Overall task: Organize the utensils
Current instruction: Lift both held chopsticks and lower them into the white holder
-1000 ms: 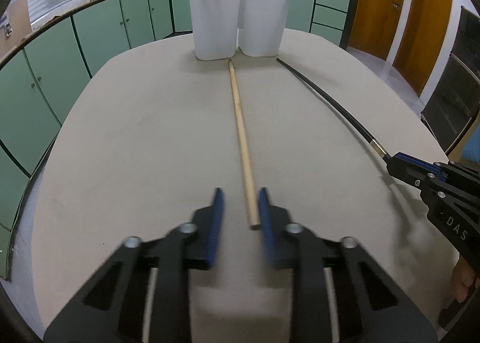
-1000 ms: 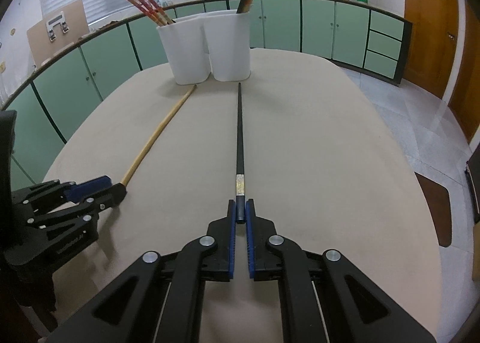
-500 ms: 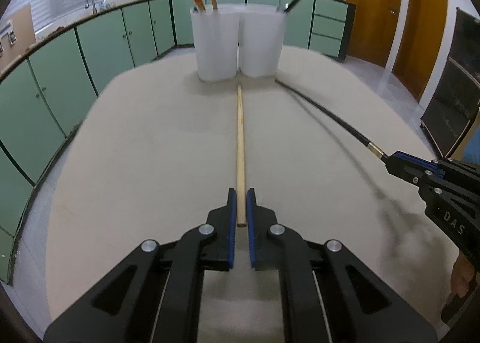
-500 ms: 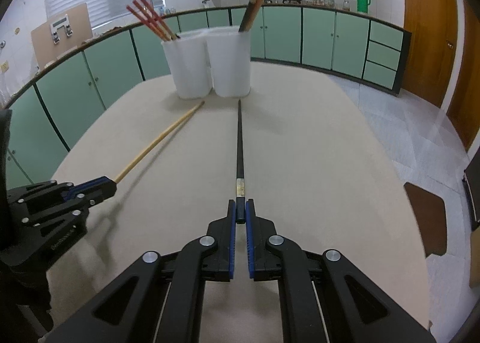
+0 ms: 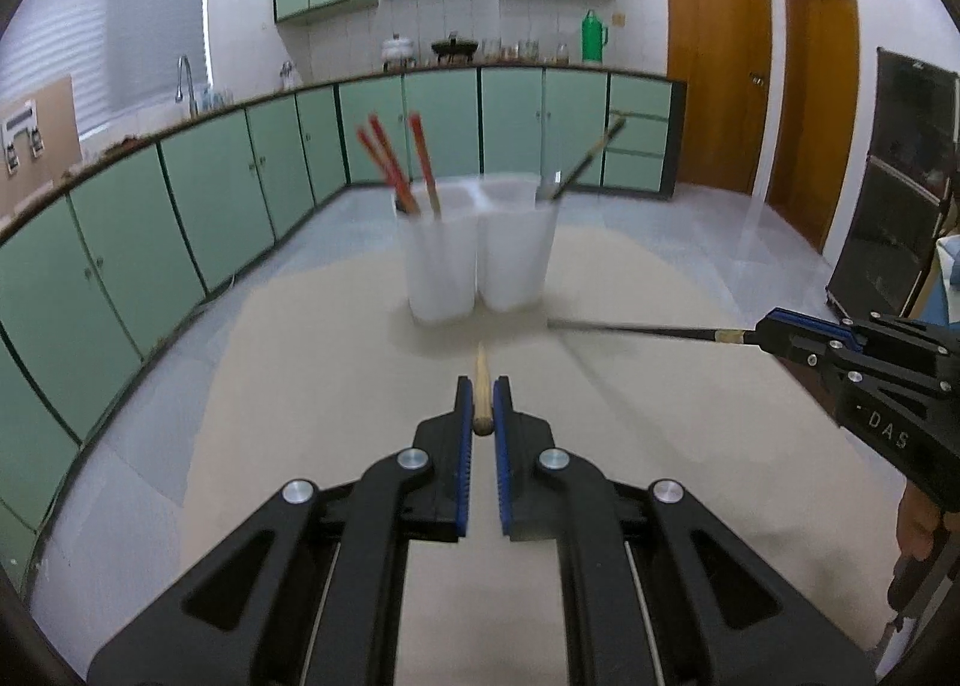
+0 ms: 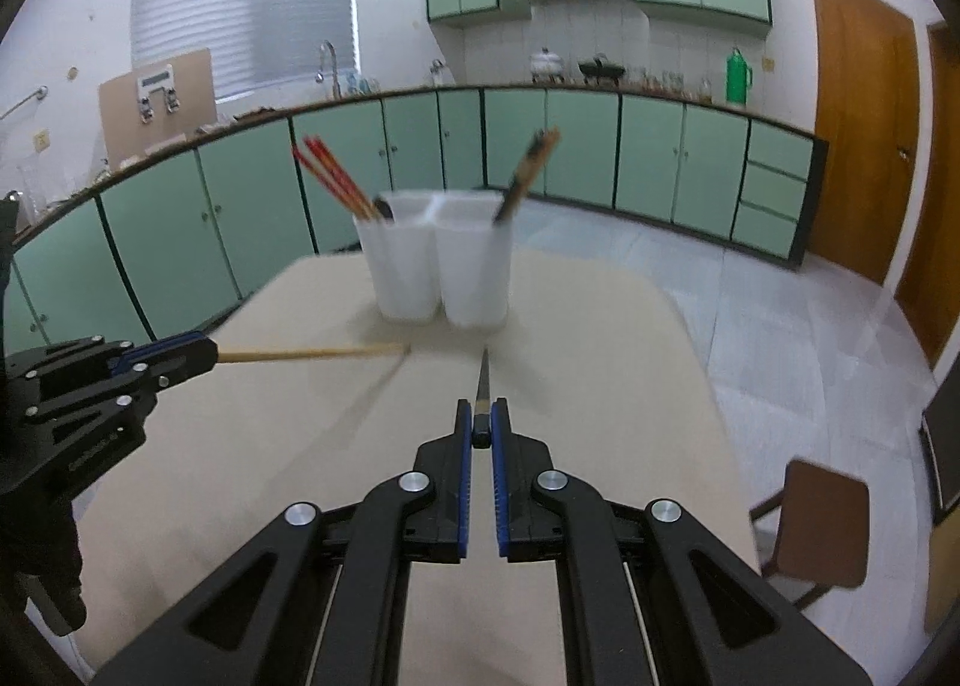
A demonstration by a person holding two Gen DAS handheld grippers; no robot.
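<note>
My left gripper [image 5: 481, 407] is shut on the end of a light wooden chopstick [image 5: 480, 371] and holds it lifted, pointing at the white holder [image 5: 438, 260]. My right gripper [image 6: 481, 421] is shut on a black chopstick [image 6: 483, 380], also lifted and pointing at the holder [image 6: 444, 272]. In the left wrist view the right gripper [image 5: 774, 333] shows at right with the black chopstick [image 5: 636, 330]. In the right wrist view the left gripper [image 6: 198, 353] shows at left with the wooden chopstick [image 6: 306, 353]. The left cup holds red chopsticks [image 5: 390, 164], the right cup dark ones [image 6: 528, 170].
The beige oval table [image 5: 300, 398] lies below both grippers, with the holder at its far end. Green cabinets [image 5: 150, 230] run along the left and back. A brown chair [image 6: 822, 530] stands off the table's right side.
Both grippers have risen and tilted up, lifting their chopsticks off the table. The left gripper closed on the wooden chopstick about a second ago.
</note>
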